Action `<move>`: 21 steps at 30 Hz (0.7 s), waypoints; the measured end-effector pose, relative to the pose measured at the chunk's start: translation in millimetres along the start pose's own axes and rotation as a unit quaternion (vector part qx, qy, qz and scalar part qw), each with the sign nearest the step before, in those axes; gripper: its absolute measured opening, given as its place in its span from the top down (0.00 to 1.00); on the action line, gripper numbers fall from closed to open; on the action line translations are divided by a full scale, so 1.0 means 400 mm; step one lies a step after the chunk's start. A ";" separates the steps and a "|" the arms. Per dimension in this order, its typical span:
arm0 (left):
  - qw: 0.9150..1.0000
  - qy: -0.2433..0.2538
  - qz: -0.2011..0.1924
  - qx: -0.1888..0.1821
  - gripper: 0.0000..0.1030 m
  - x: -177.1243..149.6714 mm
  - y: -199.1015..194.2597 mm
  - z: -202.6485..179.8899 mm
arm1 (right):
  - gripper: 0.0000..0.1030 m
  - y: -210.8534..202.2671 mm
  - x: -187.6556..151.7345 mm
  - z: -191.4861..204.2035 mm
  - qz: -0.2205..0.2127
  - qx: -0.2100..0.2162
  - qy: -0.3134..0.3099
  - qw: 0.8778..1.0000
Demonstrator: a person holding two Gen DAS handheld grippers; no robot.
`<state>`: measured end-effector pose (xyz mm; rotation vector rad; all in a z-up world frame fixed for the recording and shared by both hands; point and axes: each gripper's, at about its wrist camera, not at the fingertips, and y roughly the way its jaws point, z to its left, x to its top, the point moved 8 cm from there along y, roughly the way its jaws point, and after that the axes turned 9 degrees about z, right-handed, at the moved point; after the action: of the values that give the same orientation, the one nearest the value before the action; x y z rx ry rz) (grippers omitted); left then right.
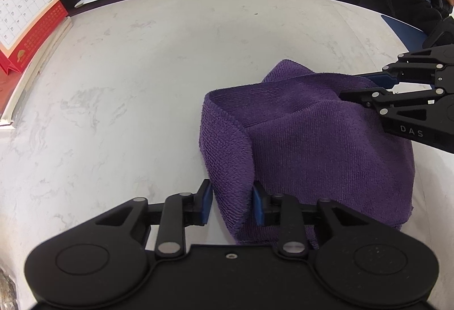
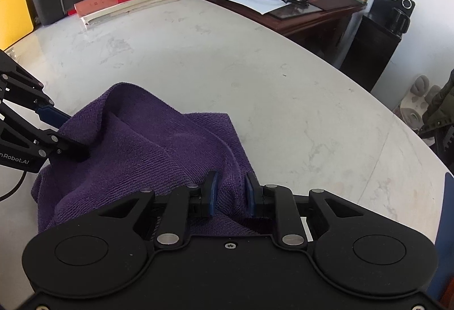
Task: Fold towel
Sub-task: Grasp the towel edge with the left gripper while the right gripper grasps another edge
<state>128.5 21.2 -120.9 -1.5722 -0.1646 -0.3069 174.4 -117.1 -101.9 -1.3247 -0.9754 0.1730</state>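
Item: one purple towel [image 1: 306, 139], lying bunched on your white marbled table [image 1: 142, 69], near its front edge, between your two grippers.

Left gripper [image 1: 232, 203]: jaws a little apart, a thick fold of the towel's left edge between the blue pads, which look pressed against the cloth. Right gripper [image 2: 231, 193]: jaws narrower, a ridge of the right edge pinched between its pads.

Handling, as I judge it: soft, light terry or microfibre; it will sag and drape from wherever you hold it, and will not slip readily from rubbery pads. Not fragile. A bunched hold may hide more than one layer, so a fold could come out uneven.

Where to take hold: at corners or along a single hem, one gripper to each end of the same edge, so you can draw it taut before laying it over
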 end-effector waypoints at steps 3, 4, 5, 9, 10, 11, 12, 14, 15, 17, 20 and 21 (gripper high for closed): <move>1.000 -0.005 0.003 0.003 0.64 -0.003 -0.007 -0.005 | 0.81 -0.005 0.001 0.000 -0.003 0.000 0.003 1.000; 1.000 -0.008 0.004 0.003 0.62 -0.008 -0.010 -0.007 | 0.81 -0.006 0.001 0.000 -0.004 0.000 0.003 1.000; 1.000 -0.012 0.006 0.004 0.61 -0.015 -0.014 -0.011 | 0.81 -0.008 0.001 0.002 -0.005 0.001 0.004 1.000; 1.000 -0.022 0.007 -0.004 0.58 -0.022 -0.033 -0.021 | 0.81 -0.013 0.001 0.004 -0.009 0.002 0.005 1.000; 1.000 -0.025 0.007 -0.008 0.57 -0.023 -0.039 -0.024 | 0.81 -0.014 0.000 0.004 -0.009 0.002 0.006 1.000; 1.000 -0.026 0.008 -0.013 0.53 -0.025 -0.044 -0.028 | 0.81 -0.014 -0.002 0.003 -0.010 0.002 0.008 1.000; 0.999 -0.025 0.009 -0.016 0.50 -0.027 -0.043 -0.032 | 0.81 -0.014 -0.003 0.004 -0.010 0.003 0.009 1.000; 0.999 -0.026 0.017 -0.014 0.50 -0.030 -0.031 -0.035 | 0.81 -0.015 -0.004 0.004 -0.012 0.005 0.012 1.000; 0.999 -0.026 0.020 -0.013 0.51 -0.032 -0.025 -0.036 | 0.81 -0.016 -0.005 0.004 -0.013 0.006 0.014 1.000; 0.999 -0.028 0.026 -0.015 0.51 -0.036 -0.014 -0.040 | 0.81 -0.015 -0.008 0.003 -0.012 0.007 0.018 1.000; 0.999 -0.023 0.027 -0.014 0.52 -0.038 -0.004 -0.048 | 0.81 -0.017 -0.013 -0.002 -0.013 0.010 0.027 0.999; 0.999 -0.021 0.026 -0.014 0.58 -0.040 -0.001 -0.051 | 0.81 -0.018 -0.015 -0.004 -0.014 0.012 0.030 0.999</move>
<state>111.2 2.3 -125.1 -1.6096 -0.1526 -0.2377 168.8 -124.3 -98.5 -1.2879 -0.9371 0.1225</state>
